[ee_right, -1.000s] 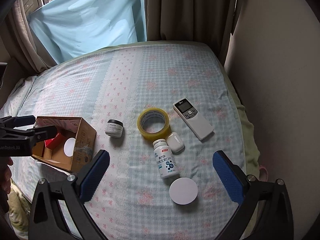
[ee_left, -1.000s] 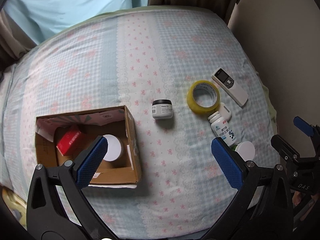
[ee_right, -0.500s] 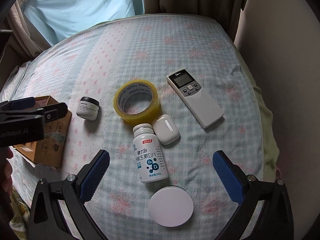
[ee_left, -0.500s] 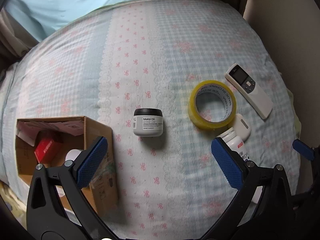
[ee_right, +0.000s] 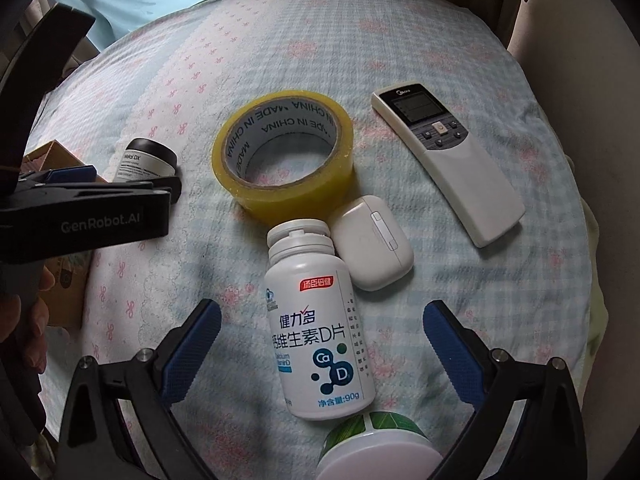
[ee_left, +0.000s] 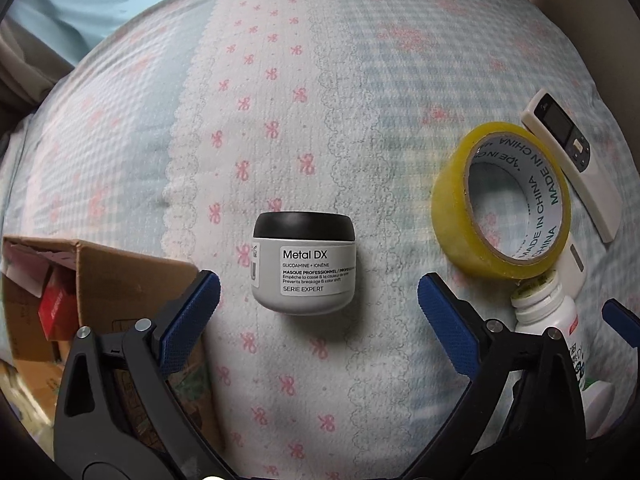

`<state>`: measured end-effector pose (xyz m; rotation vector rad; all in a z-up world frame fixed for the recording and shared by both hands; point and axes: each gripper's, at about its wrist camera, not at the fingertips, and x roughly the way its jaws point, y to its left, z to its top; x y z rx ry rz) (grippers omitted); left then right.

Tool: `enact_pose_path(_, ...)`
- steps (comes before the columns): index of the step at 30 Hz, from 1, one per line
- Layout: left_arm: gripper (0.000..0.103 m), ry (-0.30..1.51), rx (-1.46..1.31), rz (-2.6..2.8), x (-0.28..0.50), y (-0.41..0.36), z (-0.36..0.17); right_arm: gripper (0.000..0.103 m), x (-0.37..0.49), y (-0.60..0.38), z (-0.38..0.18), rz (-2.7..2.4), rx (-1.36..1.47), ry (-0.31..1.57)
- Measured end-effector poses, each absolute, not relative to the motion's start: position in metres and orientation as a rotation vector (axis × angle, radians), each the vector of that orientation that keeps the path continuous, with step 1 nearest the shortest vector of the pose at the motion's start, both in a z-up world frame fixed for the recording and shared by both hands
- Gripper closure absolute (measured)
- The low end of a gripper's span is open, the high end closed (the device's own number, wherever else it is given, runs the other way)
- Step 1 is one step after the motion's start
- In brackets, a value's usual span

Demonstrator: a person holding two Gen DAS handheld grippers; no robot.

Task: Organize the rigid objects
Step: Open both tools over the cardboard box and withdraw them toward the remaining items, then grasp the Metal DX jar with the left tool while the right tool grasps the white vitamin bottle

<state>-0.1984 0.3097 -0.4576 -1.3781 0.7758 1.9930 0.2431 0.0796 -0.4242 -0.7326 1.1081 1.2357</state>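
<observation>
A grey jar with a black lid (ee_left: pixel 304 264) stands on the bedspread. It sits just beyond the tips of my left gripper (ee_left: pixel 319 292), whose jaws are closing; the pads stand apart from the jar on both sides. A white pill bottle (ee_right: pixel 316 332) lies on its side between the blue pads of my right gripper (ee_right: pixel 323 314), which is wide open and not touching it. Above the bottle lie a yellow tape roll (ee_right: pixel 284 160), a white earbud case (ee_right: pixel 372 252) and a white remote (ee_right: pixel 448 160).
An open cardboard box (ee_left: pixel 120 280) holding a red pack (ee_left: pixel 56 312) sits left of the jar, under the left finger. A white-lidded tub with a green label (ee_right: pixel 380 452) lies below the bottle. The left gripper's body (ee_right: pixel 80 208) and a hand (ee_right: pixel 24 320) fill the left edge.
Both grippers have come down toward the bed. The jar now sits centred near the left fingertips, the bottle between the right pads. The left jaws stand slightly narrower.
</observation>
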Motion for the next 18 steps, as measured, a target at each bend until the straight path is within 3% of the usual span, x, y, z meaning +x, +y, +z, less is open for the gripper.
enact_pose_path(5, 0.006, 0.809, -1.365, 1.97, -0.205, 0.314, -0.467, 0.012, 0.237, 0.086, -0.435, 1.231, -0.795, 1.119)
enact_pose_path(10, 0.025, 0.818, -1.43, 1.941, -0.213, 0.317, -0.478, 0.027, 0.235, 0.089, -0.444, 1.205, -0.852, 1.145)
enact_pose_path(12, 0.028, 0.81, -1.452, 1.929, -0.216, 0.317, -0.481, 0.03, 0.236, 0.09, -0.446, 1.199, -0.863, 1.148)
enact_pose_path(15, 0.029, 0.789, -1.468, 1.92, -0.22, 0.316, -0.483, 0.042, 0.237, 0.094, -0.448, 1.19, -0.878, 1.146)
enact_pose_path(18, 0.034, 0.783, -1.498, 1.894, -0.223, 0.318, -0.487, 0.045, 0.237, 0.096, -0.449, 1.182, -0.874, 1.158)
